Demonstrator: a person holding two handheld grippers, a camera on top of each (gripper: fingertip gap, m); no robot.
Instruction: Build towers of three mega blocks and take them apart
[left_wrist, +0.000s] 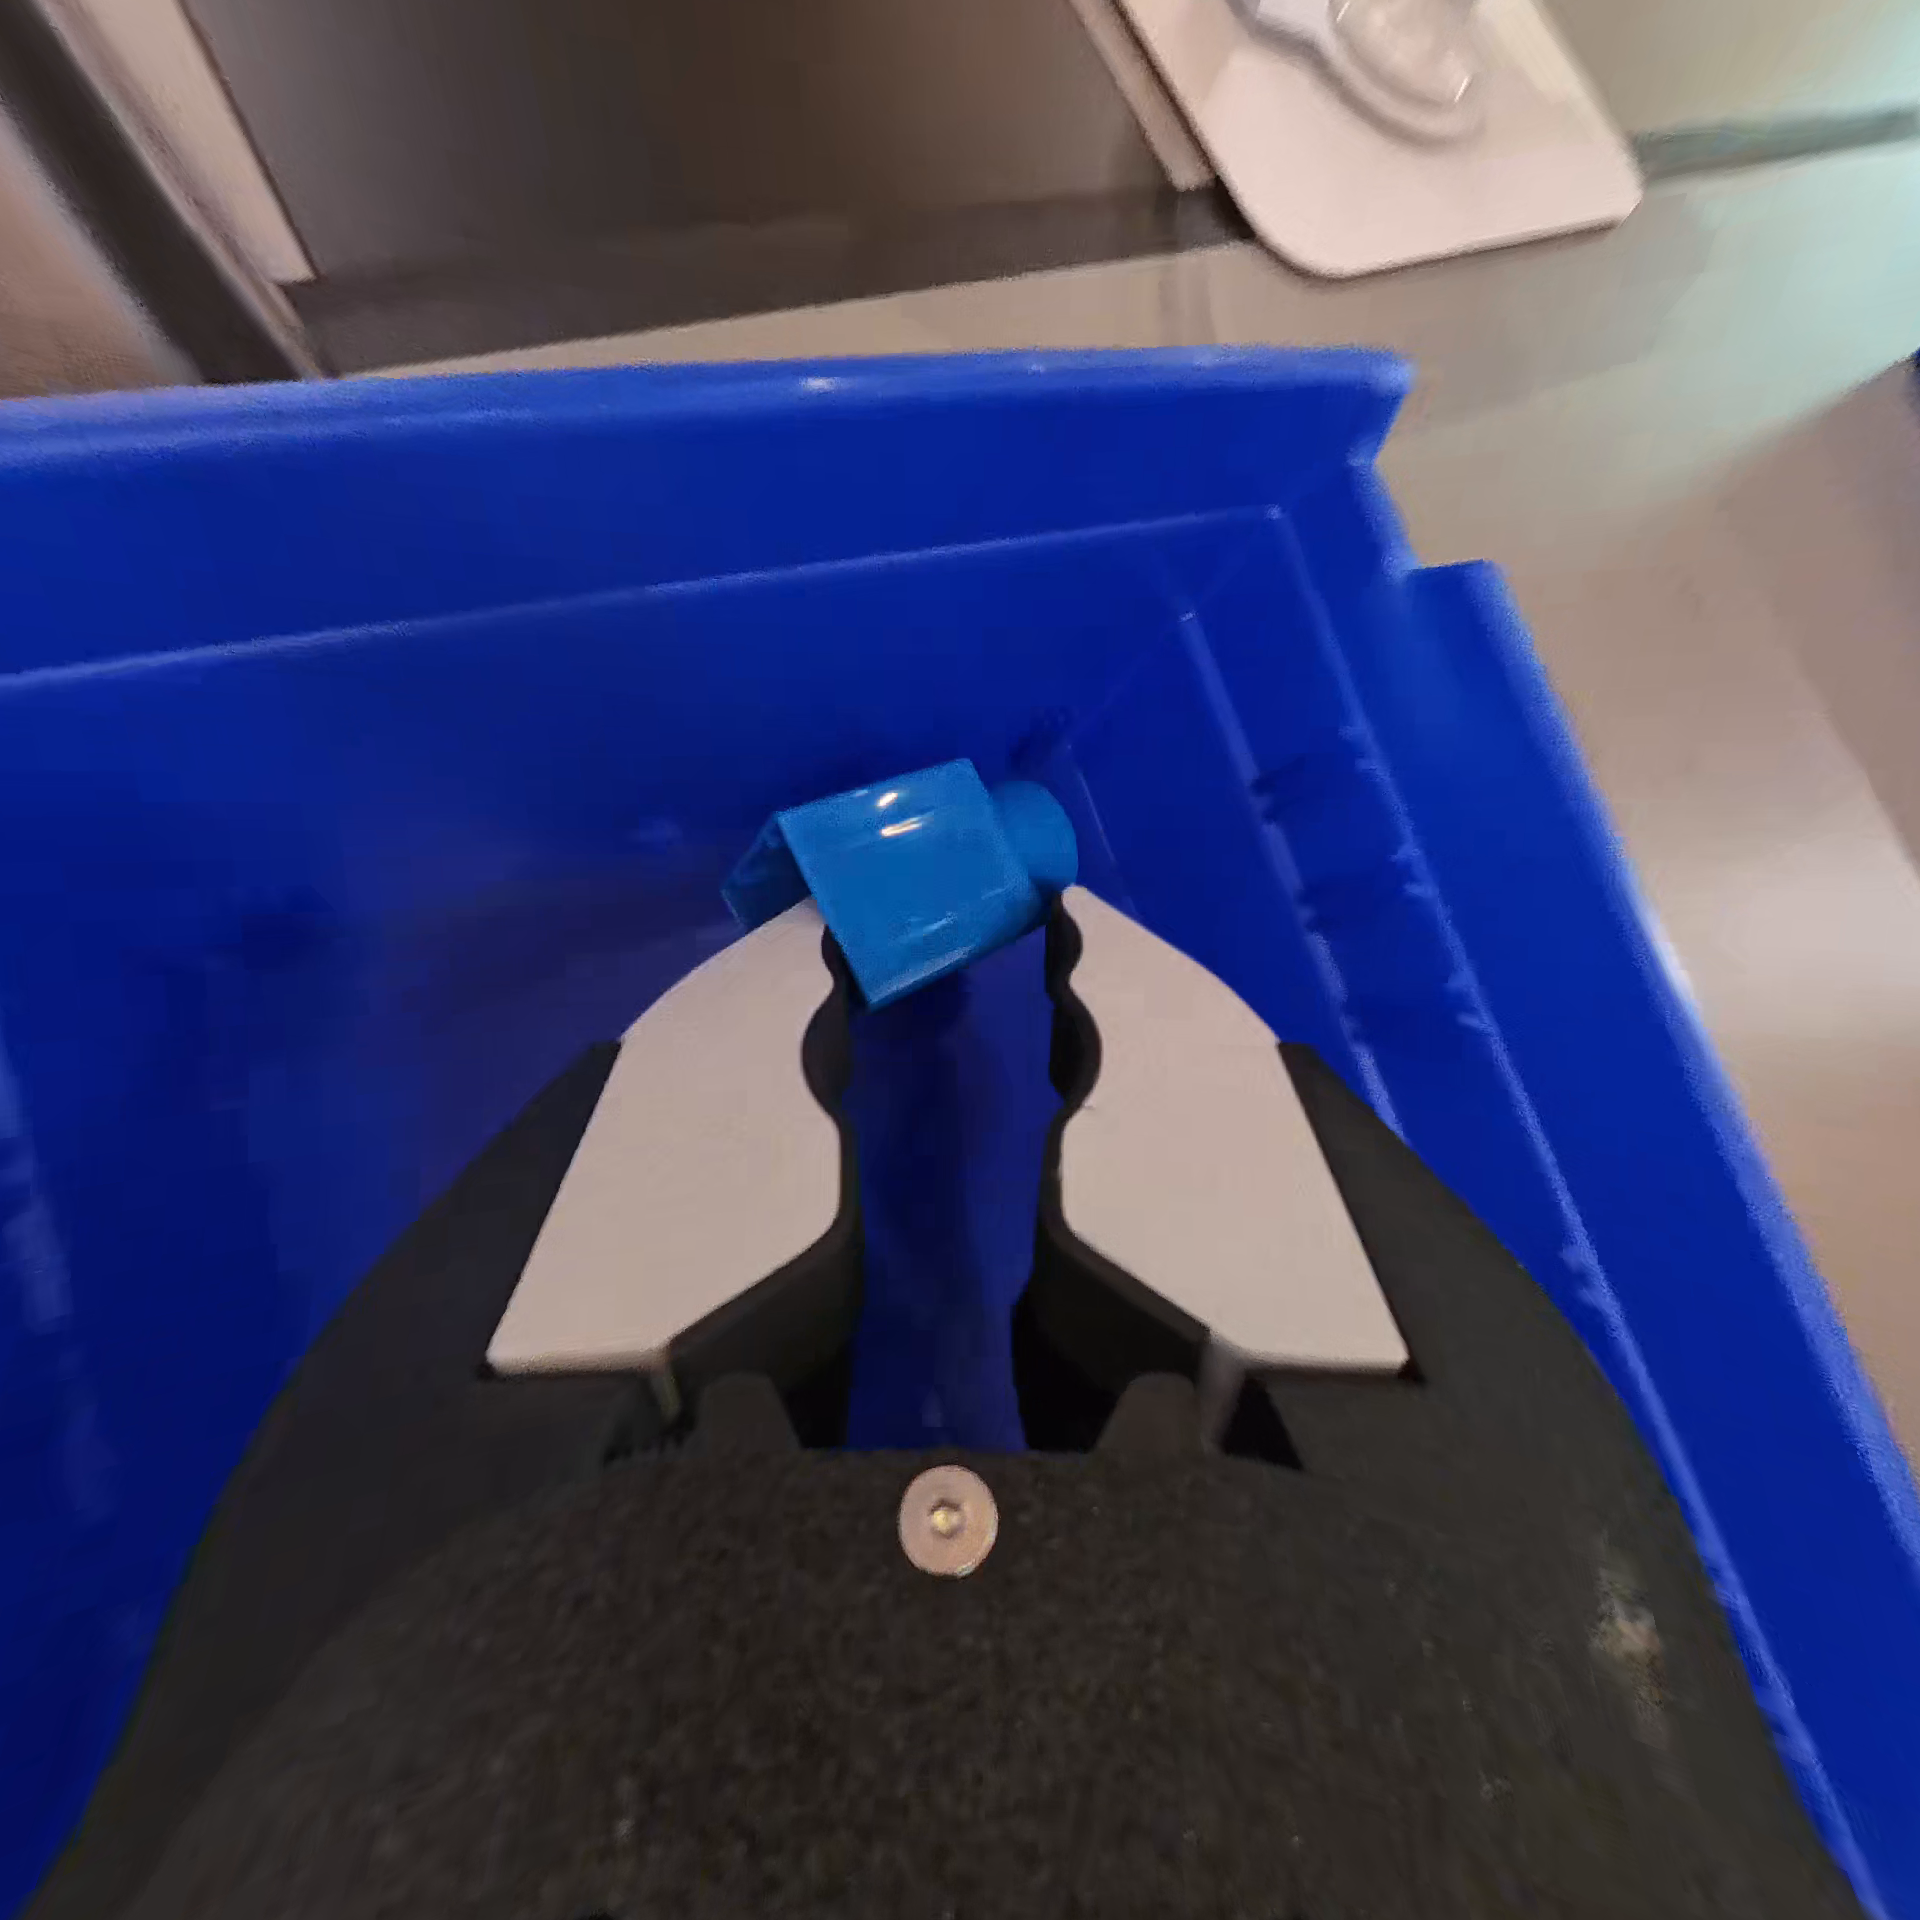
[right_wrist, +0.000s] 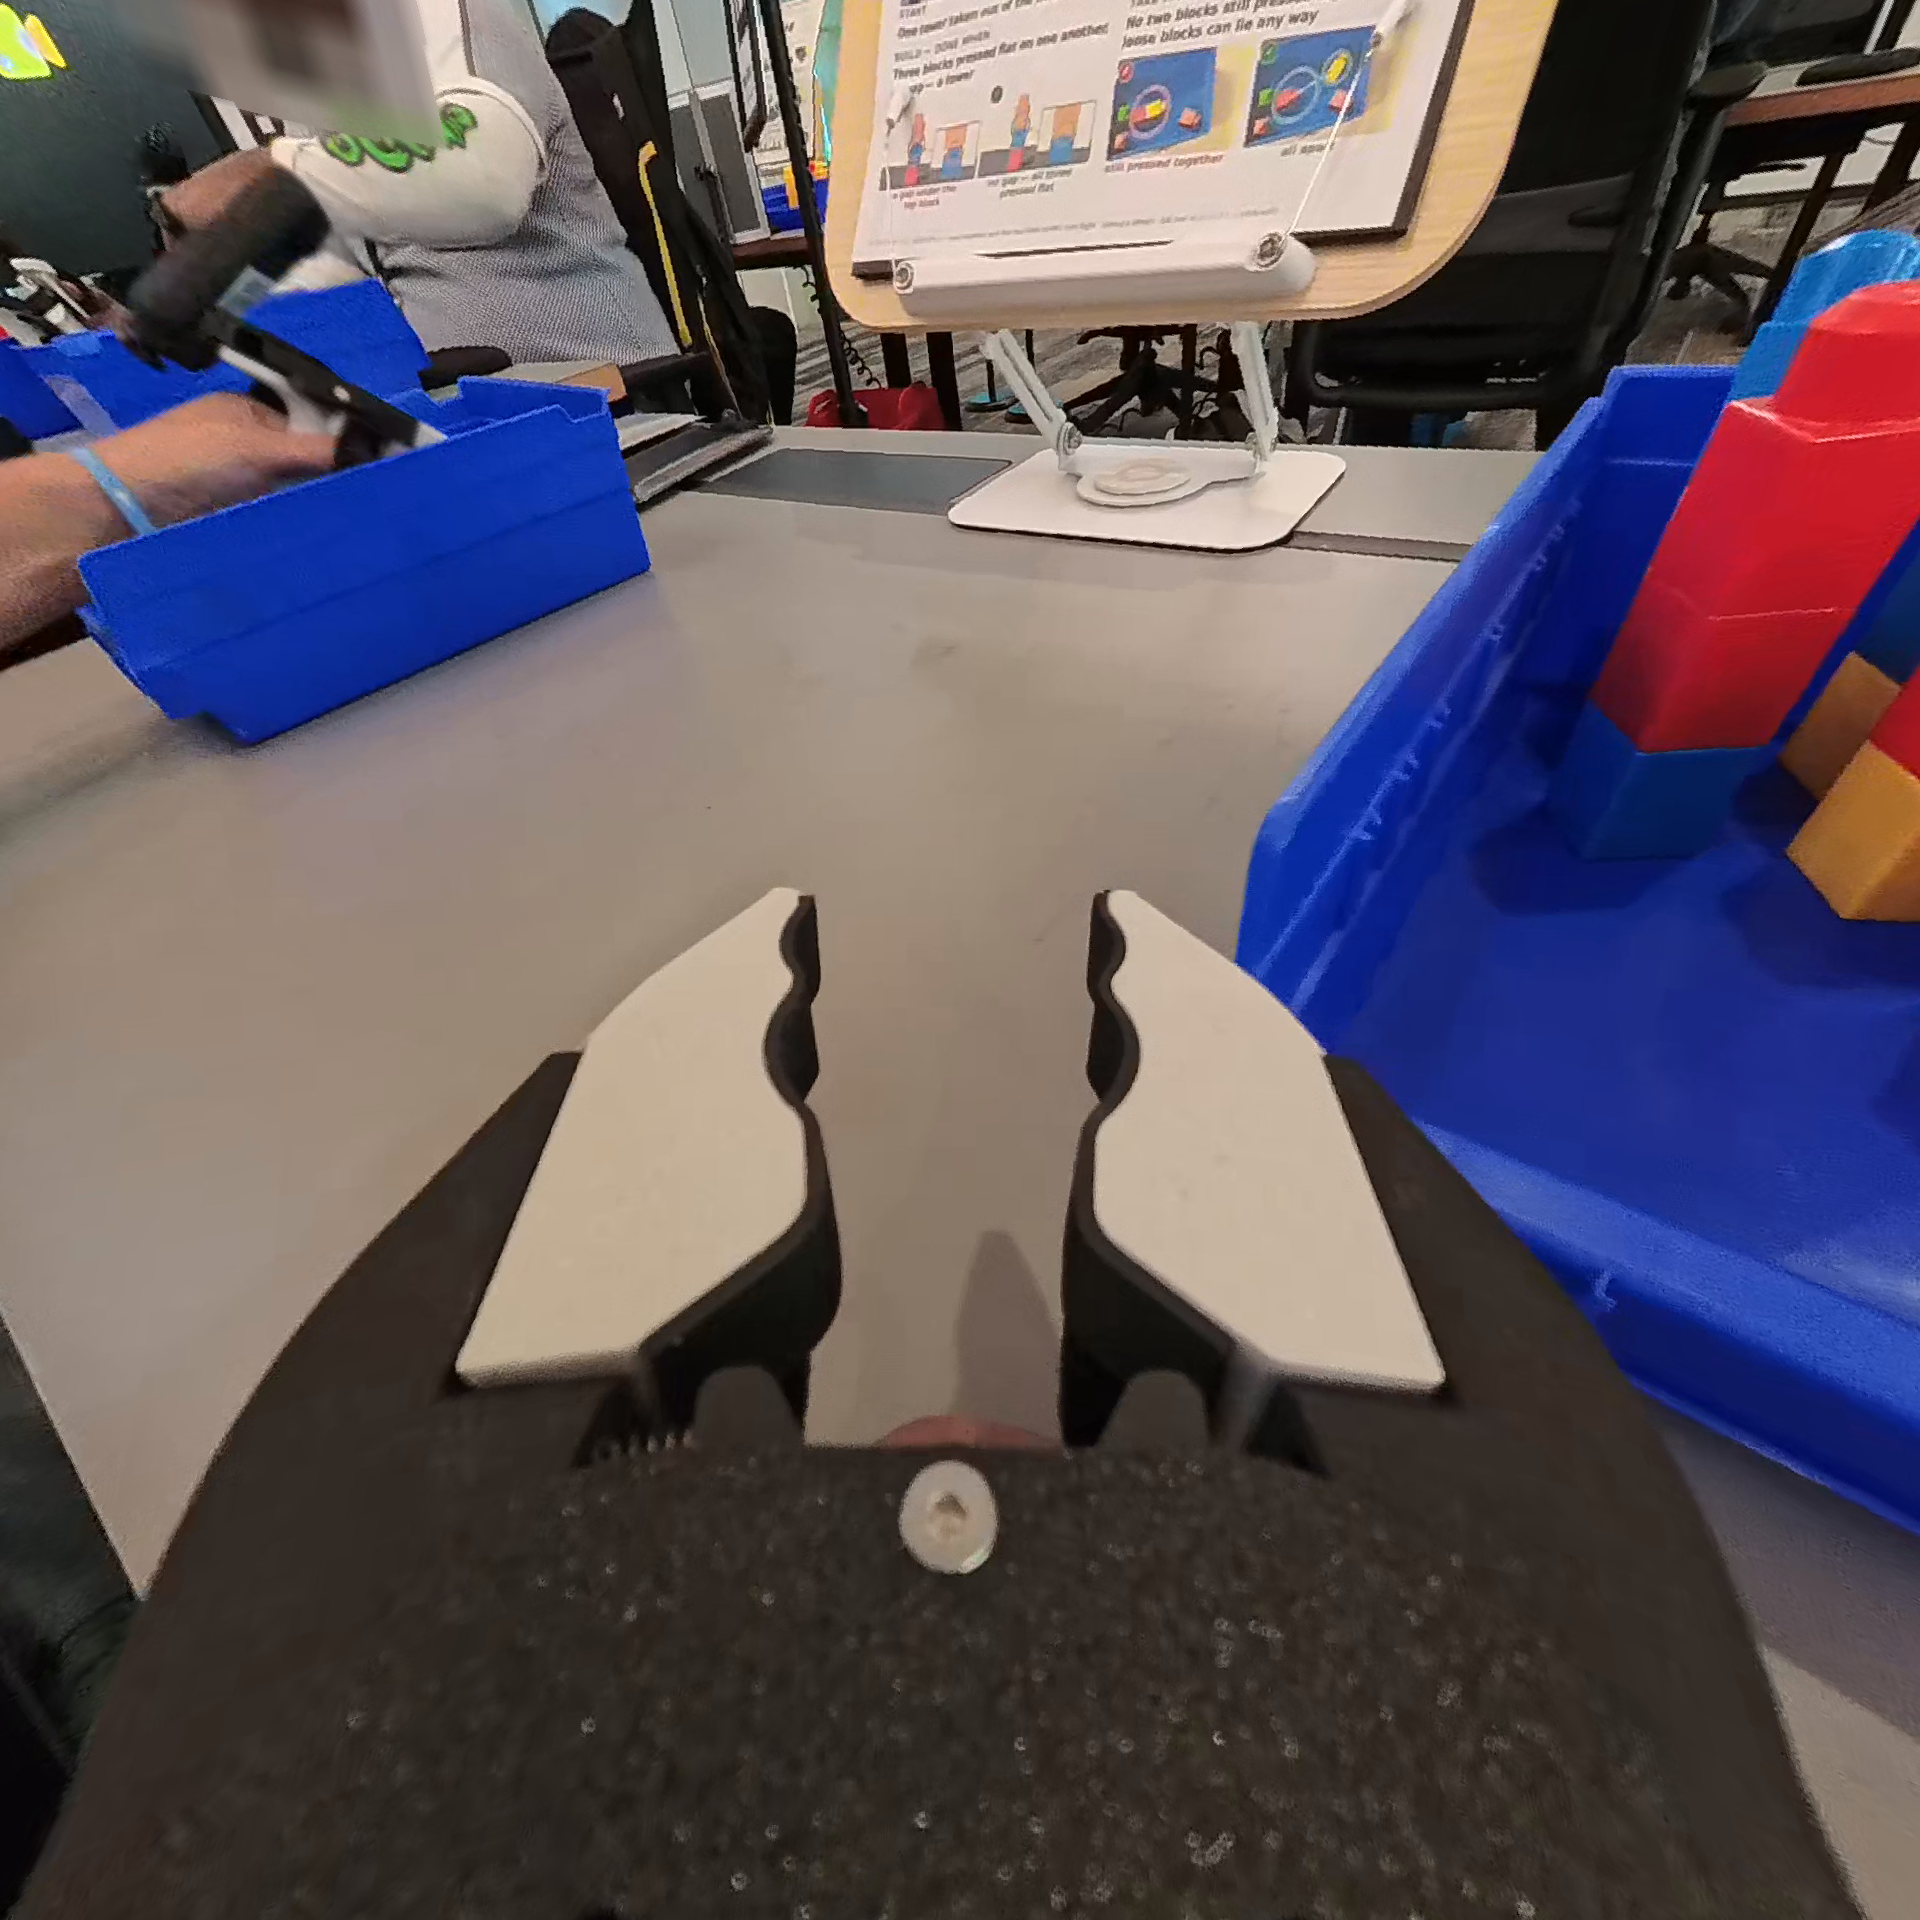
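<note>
- Inside the blue bin (left_wrist: 623, 727): left claw (left_wrist: 940, 925) pinched on a small blue block (left_wrist: 914, 883), held tilted, stud toward the bin corner.
- Right claw (right_wrist: 951, 914) half open, empty, over grey surface (right_wrist: 727, 675).
- Block looks light, rigid, glossy, likely slippery; grip the flat sides.
- Stacked towers (right_wrist: 1787, 540) in the right-hand bin.
- Printed instruction sheet (right_wrist: 1132, 114) on a stand; no brand marks seen.

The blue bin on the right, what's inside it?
The blue bin holds a tower with a blue block at the bottom and red blocks stacked on it. Beside it are orange blocks and more red and blue ones, cut off by the picture's edge.
</note>
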